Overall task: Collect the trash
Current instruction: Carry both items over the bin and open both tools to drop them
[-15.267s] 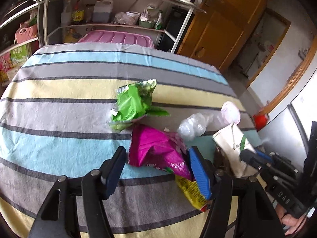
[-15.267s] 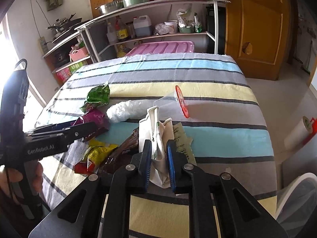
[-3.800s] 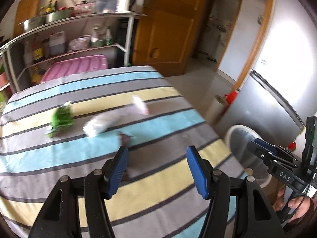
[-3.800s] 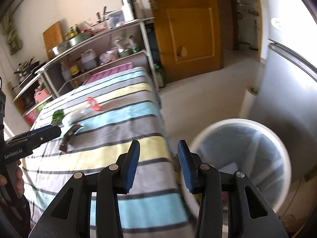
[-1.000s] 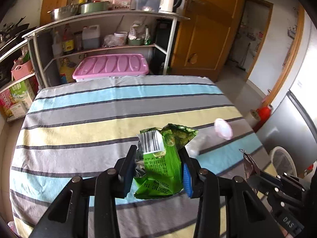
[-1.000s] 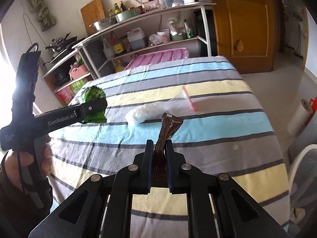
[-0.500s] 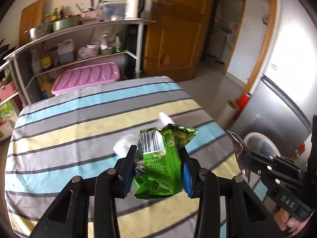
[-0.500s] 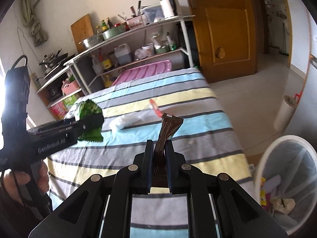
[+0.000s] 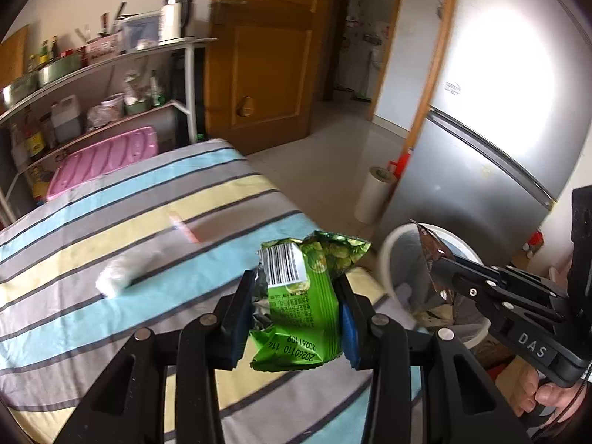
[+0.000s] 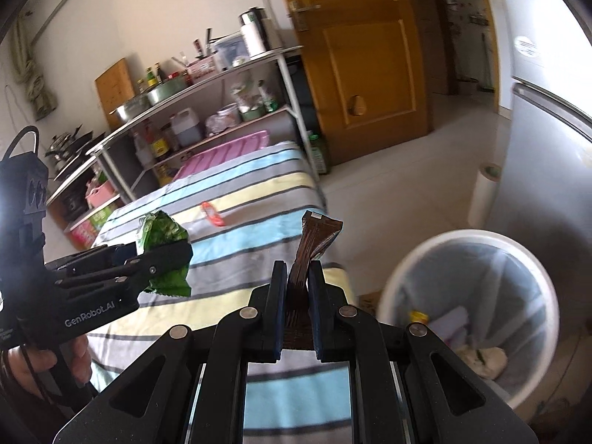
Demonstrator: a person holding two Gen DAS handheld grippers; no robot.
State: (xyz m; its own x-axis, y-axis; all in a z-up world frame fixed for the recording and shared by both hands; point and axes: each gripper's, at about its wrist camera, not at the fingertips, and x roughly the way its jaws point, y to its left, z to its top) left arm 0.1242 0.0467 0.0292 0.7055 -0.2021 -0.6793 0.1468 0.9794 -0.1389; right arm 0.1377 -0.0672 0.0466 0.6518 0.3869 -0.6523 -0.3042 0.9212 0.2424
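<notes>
Left wrist view: at the upper left stands a metal shelf rack (image 9: pixel 111 74) crowded with bottles, bowls and jugs, with a pink plastic lid (image 9: pixel 103 159) below it. Under these, a table in a striped cloth (image 9: pixel 111 222) of blue, grey and yellow bands fills the left half; a crumpled clear plastic bag (image 9: pixel 125 270) and a blurred pinkish-red scrap (image 9: pixel 183 226) lie on it. At lower centre the left gripper (image 9: pixel 294 314) clamps a green snack packet (image 9: pixel 299 296) between its blue pads, barcode uppermost. Behind, a wooden door (image 9: pixel 270 55) stands at upper centre, with tiled floor and a paper roll (image 9: pixel 373 196) to its right. A grey fridge (image 9: pixel 481 166) takes the right side. Below it a white trash bin (image 9: pixel 392 255) sits just off the table's edge, already holding litter. At lower right the right gripper (image 9: pixel 431 262) pinches a brown wrapper (image 9: pixel 429 248) over the bin's opening.

Right wrist view: the left gripper (image 10: pixel 166 255) and its green packet (image 10: pixel 162 236) sit at centre left over the cloth; the right gripper (image 10: pixel 298 314), nearly closed, holds the brown wrapper (image 10: pixel 314 236) upright at centre; the bin (image 10: pixel 466 296) lies at lower right, beside the table.
</notes>
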